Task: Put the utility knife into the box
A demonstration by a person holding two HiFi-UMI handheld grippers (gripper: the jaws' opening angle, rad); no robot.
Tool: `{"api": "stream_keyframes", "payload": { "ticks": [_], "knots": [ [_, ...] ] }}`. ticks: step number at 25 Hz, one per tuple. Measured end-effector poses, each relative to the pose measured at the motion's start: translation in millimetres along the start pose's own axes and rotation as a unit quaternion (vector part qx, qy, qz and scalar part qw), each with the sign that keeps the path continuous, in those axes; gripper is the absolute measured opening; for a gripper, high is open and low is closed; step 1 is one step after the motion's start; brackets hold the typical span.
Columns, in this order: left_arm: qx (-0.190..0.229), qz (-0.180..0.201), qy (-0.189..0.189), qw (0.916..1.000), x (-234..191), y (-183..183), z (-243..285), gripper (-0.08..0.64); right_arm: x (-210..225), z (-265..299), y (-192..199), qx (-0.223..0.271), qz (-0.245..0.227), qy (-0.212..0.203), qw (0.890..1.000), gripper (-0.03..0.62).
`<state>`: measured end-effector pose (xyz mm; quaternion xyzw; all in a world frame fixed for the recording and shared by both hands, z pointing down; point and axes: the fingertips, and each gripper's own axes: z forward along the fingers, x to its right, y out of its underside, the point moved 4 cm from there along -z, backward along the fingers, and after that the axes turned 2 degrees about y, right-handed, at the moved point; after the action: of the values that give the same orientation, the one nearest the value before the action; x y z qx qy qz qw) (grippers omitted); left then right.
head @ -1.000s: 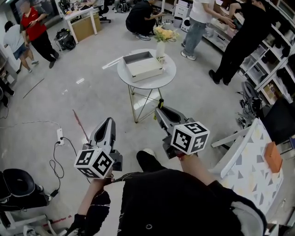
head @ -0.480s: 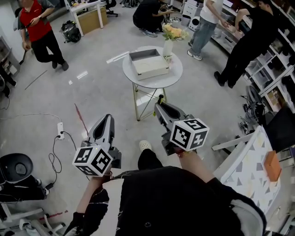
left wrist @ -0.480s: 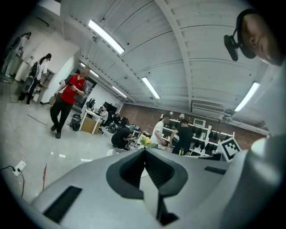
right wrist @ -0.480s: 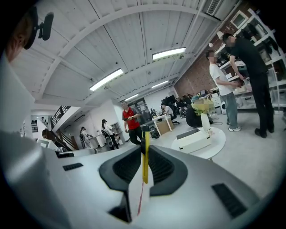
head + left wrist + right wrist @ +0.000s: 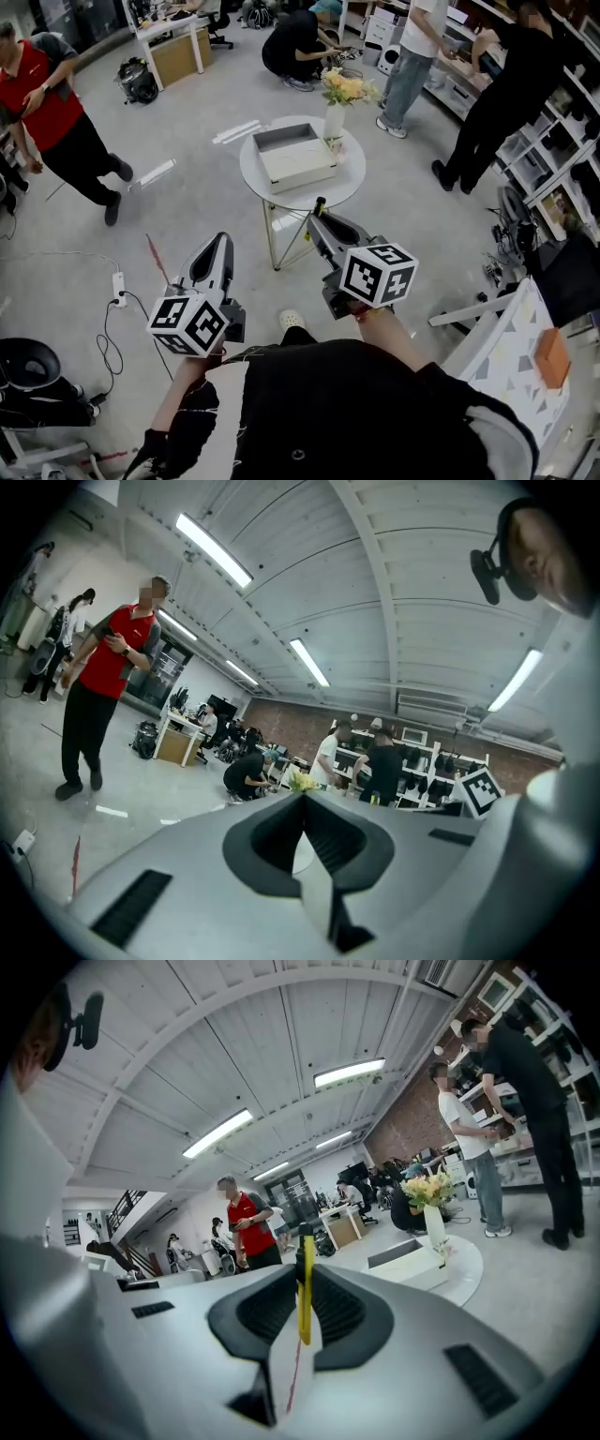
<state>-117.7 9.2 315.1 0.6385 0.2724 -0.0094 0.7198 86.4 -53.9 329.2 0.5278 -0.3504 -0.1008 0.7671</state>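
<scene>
Knife: the yellow utility knife (image 5: pixel 306 1297) stood on edge, pinched between the jaws of the right gripper (image 5: pixel 319 223).
Left gripper (image 5: pixel 220 246): jaws pressed together on nothing.
Box: the open box (image 5: pixel 295 155) sat on the round white table (image 5: pixel 349 180) beside a flower vase (image 5: pixel 335 117), well ahead of both grippers.
Done: the pickup, apparently.
Left: reaching the table, lowering the knife into the box, releasing.
</scene>
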Motion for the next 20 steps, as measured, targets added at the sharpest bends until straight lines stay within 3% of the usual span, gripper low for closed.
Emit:
{"api": "stream_keyframes", "payload": {
  "ticks": [11, 20],
  "knots": [
    [0.009, 0.002, 0.009, 0.9999, -12.5, -24.1, 86.1, 0.011, 50.6, 59.9, -53.4, 0.007, -0.004, -0.008, 1.0, 0.057],
    [0.017, 0.002, -0.004, 0.9999, -31.9, -29.0, 136.0, 0.011, 85.8, 105.1, -71.7, -0.001, -0.009, -0.021, 1.0, 0.057]
  ]
}}
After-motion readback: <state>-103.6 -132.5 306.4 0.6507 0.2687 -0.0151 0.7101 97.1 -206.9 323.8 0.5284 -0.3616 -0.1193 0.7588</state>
